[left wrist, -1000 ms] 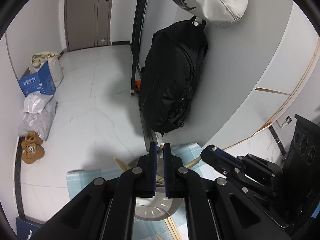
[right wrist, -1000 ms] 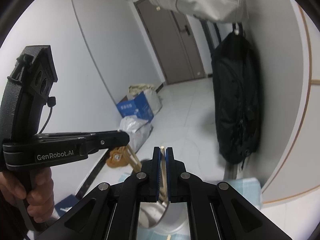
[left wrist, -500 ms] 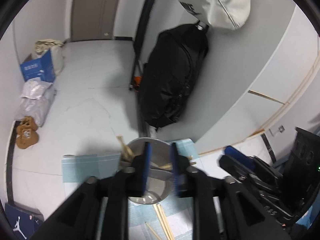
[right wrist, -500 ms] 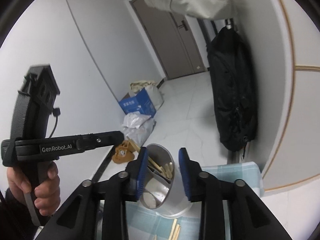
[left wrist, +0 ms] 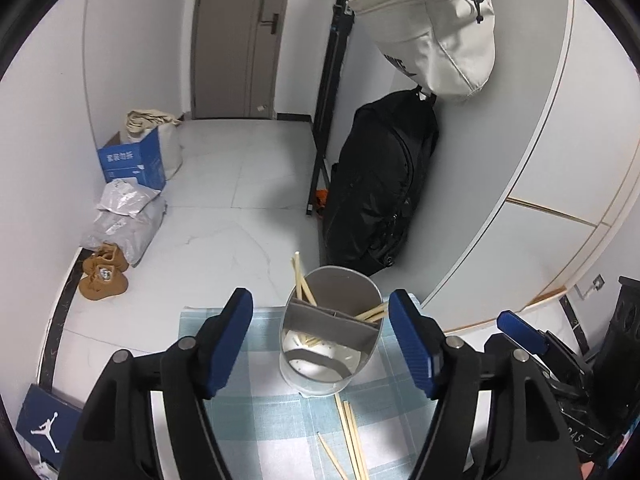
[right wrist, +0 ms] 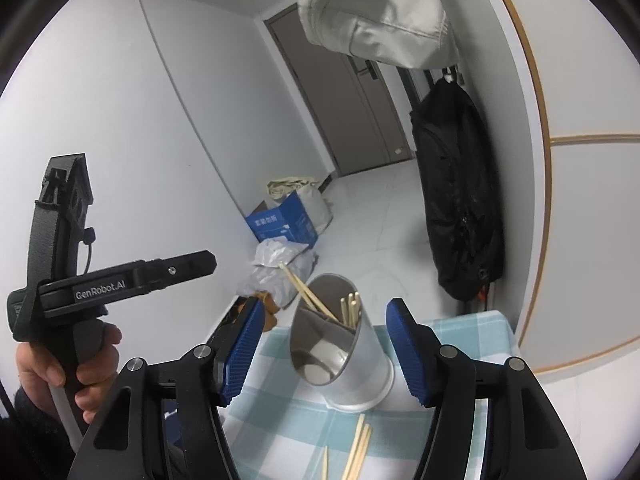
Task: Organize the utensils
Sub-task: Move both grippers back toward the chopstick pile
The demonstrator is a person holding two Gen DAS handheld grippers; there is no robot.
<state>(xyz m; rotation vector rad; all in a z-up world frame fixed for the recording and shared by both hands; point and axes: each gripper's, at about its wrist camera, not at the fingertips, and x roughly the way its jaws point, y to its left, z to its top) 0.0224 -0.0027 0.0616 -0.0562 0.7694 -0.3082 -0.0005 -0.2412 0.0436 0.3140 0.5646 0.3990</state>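
While both of my hand-held grippers hang above the desk, I'd call the job partly done. The left hand-held gripper (left wrist: 320,344) has its jaws opening with nothing between the pads; the right hand-held gripper (right wrist: 322,350) is opening too, also holding nothing. The metal utensil holder (left wrist: 330,336) stands upright on the checked cloth (left wrist: 260,408) near the far edge of the desk, just ahead of both sets of fingers.

Done: some chopsticks in the holder (right wrist: 349,309) already stand in its divided compartments, two leaning out to the left, a small bunch in the other compartment. I count about six, but the exact number is hard to tell.

Left: loose chopsticks on the cloth (left wrist: 350,436) just in front of the holder, about four visible, partly cut off by the frame edge. One holder, one cloth.
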